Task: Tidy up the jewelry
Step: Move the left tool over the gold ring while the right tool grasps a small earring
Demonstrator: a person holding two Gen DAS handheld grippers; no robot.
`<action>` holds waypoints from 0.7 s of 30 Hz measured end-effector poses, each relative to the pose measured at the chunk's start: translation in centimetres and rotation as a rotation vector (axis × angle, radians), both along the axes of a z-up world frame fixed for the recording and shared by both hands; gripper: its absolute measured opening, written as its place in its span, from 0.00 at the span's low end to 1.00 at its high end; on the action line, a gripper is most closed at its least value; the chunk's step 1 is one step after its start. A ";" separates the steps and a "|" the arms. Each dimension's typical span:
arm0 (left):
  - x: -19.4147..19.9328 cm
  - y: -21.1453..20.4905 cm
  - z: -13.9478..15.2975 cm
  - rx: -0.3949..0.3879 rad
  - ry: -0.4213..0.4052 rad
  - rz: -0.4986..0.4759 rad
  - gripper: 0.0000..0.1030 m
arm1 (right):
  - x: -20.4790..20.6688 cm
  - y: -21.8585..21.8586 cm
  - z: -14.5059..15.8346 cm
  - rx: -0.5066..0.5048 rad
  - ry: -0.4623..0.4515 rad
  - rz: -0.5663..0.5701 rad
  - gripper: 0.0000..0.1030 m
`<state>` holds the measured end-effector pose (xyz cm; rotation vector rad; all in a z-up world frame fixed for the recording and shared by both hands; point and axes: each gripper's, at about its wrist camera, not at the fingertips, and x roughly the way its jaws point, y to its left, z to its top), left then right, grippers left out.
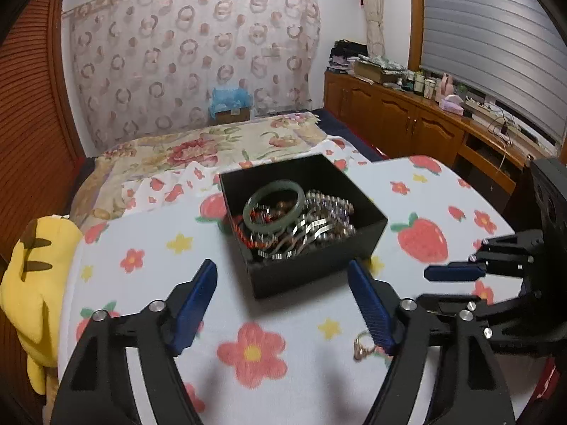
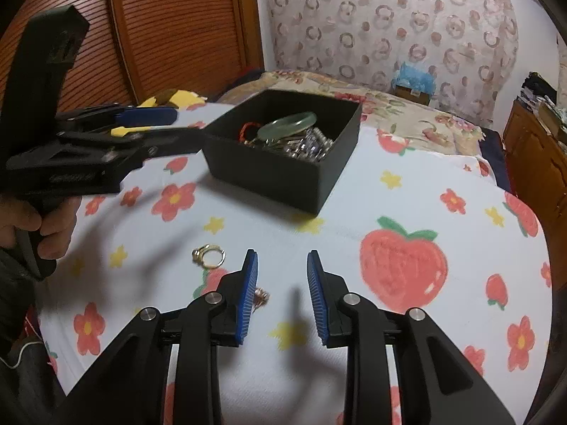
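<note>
Both your claws tilt down, spread and empty: left (image 1: 283,301) near the box (image 1: 301,269), right (image 2: 281,294) beside a ring (image 2: 209,255).

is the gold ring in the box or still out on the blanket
Out. The gold ring lies on the blanket, apart from the black box, in front of it and beside the right gripper.

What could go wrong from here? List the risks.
1. The small ring lies tucked under the right gripper's left finger; closing might miss or flick it.
2. The gold ring lies flat on the soft blanket, so pads may snag fabric.
3. The black box is already heaped.
</note>
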<state>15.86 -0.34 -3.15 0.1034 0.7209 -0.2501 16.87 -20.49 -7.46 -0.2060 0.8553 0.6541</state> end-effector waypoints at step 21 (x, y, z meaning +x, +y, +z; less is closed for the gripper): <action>-2.9 -2.1 -4.0 0.029 0.126 -0.110 0.82 | -0.6 0.6 -1.4 -0.065 0.004 0.048 0.14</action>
